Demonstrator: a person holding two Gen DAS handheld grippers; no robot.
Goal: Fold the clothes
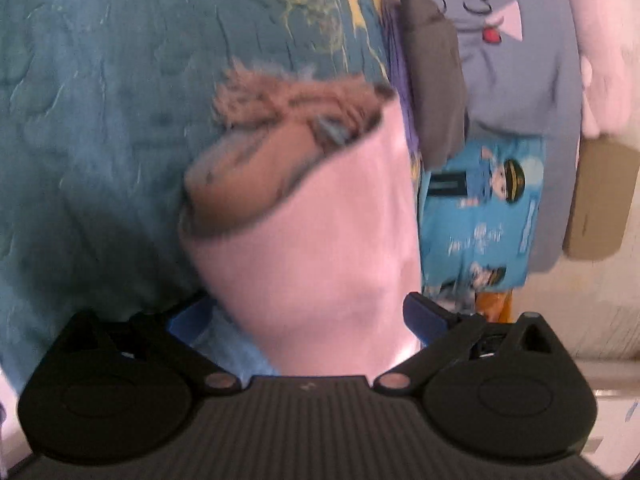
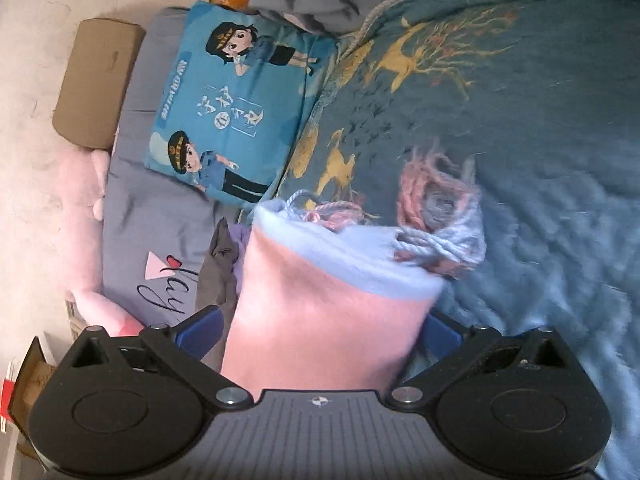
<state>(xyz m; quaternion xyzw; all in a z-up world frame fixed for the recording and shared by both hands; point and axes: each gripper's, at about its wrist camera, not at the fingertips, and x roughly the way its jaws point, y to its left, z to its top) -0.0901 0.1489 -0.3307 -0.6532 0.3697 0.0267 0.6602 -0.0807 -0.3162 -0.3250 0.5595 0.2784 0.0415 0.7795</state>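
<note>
I hold a pink scarf above a teal bedspread (image 1: 100, 120). In the left wrist view my left gripper (image 1: 308, 320) is shut on the pink scarf (image 1: 312, 240), whose brown fringed end (image 1: 280, 120) hangs forward. In the right wrist view my right gripper (image 2: 320, 332) is shut on the same scarf (image 2: 328, 312), here pink with a light-blue band (image 2: 340, 248) and pink and blue yarn tassels (image 2: 440, 220). The blue finger pads (image 2: 202, 330) press the cloth from both sides. The fingertips are hidden by the cloth.
A blue cartoon-print pillow (image 2: 236, 116) lies on a grey-purple pillow (image 2: 160, 232) at the head of the bed. A dark grey garment (image 1: 436, 76) lies beside them. A pink plush toy (image 2: 84, 200), a brown cardboard box (image 2: 96, 80) and the wall (image 2: 32, 40) are beyond.
</note>
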